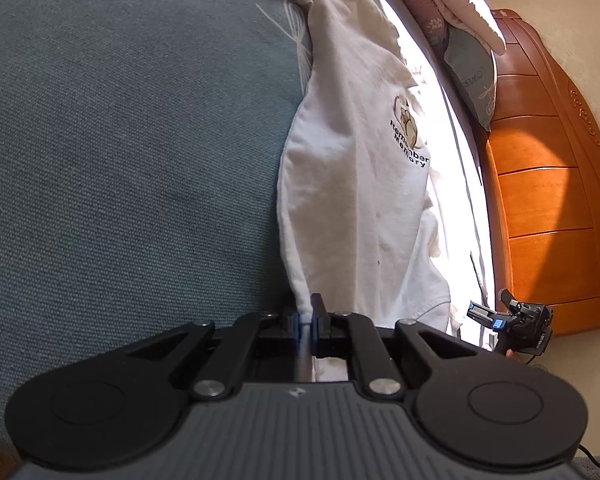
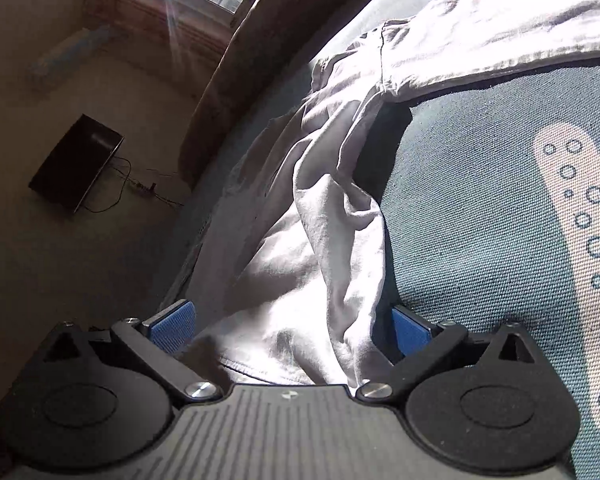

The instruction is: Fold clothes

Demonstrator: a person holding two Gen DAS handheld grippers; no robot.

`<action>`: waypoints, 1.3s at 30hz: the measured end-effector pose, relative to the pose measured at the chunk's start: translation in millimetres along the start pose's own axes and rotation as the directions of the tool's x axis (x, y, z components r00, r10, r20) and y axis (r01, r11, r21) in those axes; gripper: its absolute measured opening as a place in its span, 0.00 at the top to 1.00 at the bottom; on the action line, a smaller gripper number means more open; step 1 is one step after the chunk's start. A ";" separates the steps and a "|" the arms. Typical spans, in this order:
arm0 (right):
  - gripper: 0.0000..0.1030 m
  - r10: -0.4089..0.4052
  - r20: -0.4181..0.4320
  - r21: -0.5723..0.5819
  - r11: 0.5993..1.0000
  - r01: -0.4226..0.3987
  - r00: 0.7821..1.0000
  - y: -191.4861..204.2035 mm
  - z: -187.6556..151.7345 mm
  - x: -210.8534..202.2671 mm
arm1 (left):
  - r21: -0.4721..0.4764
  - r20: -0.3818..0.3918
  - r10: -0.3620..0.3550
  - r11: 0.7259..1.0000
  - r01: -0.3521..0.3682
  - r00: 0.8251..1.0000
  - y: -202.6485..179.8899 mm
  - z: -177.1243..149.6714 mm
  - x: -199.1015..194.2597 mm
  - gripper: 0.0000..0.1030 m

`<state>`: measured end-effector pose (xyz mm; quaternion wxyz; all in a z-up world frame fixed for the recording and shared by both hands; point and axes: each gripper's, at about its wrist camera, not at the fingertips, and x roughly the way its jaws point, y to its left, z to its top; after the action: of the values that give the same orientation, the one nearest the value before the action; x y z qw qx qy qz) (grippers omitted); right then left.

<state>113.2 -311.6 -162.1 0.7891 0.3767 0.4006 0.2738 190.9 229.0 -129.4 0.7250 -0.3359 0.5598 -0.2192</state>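
Jaws pinch shirt (image 1: 352, 184) (right's apart).

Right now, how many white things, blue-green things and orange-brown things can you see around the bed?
White: 1, the white T-shirt.
Blue-green: 2, the bedspread and the pillow.
Orange-brown: 1, the wooden headboard.
Total: 4.

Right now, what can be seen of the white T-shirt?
The white T-shirt looks like soft, creased cotton with a small chest print reading "Remember Memory". It lies stretched along the blue-grey bedspread, partly sunlit. The left tongs are shut on a thin edge of it; the right tongs stand open, bunched cloth between the blue pads.
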 end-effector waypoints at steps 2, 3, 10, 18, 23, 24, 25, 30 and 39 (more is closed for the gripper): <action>0.00 0.013 -0.060 -0.008 1.000 -0.013 0.998 4.4 -2.4 1.8 | -0.011 0.008 -0.011 1.000 0.011 1.000 3.0 -1.4 -0.5 0.89; 0.00 0.034 -0.095 -0.008 0.999 -0.035 0.995 4.8 -7.8 -0.5 | -0.021 0.011 -0.021 1.000 0.021 1.000 6.4 -2.4 -1.2 0.89; 0.07 0.081 -0.140 0.005 0.997 -0.081 0.987 1.8 -16.5 -7.7 | -0.072 0.014 -0.074 0.995 0.075 0.997 17.3 1.3 2.8 0.89; 0.10 0.105 -0.133 0.049 0.994 -0.099 0.986 4.0 -7.4 -1.8 | -0.124 0.080 -0.190 0.972 0.199 0.979 26.6 -3.4 5.5 0.74; 0.19 0.080 -0.107 0.042 0.996 -0.076 0.991 2.6 0.5 7.1 | -0.100 0.030 -0.190 0.976 0.192 0.981 20.6 10.3 15.6 0.77; 0.22 0.067 -0.106 0.034 0.997 -0.063 0.992 2.0 0.5 7.3 | -0.108 0.015 -0.189 0.976 0.190 0.982 20.0 9.6 16.0 0.77; 0.27 0.049 -0.109 0.023 0.999 -0.047 0.993 1.4 -0.6 6.6 | -0.111 0.001 -0.189 0.976 0.188 0.982 20.0 8.1 16.1 0.79; 0.98 0.009 -0.072 0.054 0.999 -0.005 0.997 -23.3 -12.8 -1.3 | -0.134 0.022 -0.198 0.971 0.199 0.980 32.5 -5.5 15.5 0.89; 0.96 -0.122 -0.069 0.040 0.991 0.125 0.990 4.0 -11.2 -1.7 | -0.080 0.079 -0.099 0.991 0.105 0.992 4.2 -13.2 4.6 0.95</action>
<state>102.3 -306.4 -162.5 0.7822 0.3595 0.4550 0.2278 179.3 225.5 -137.5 0.7187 -0.4022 0.5229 -0.2196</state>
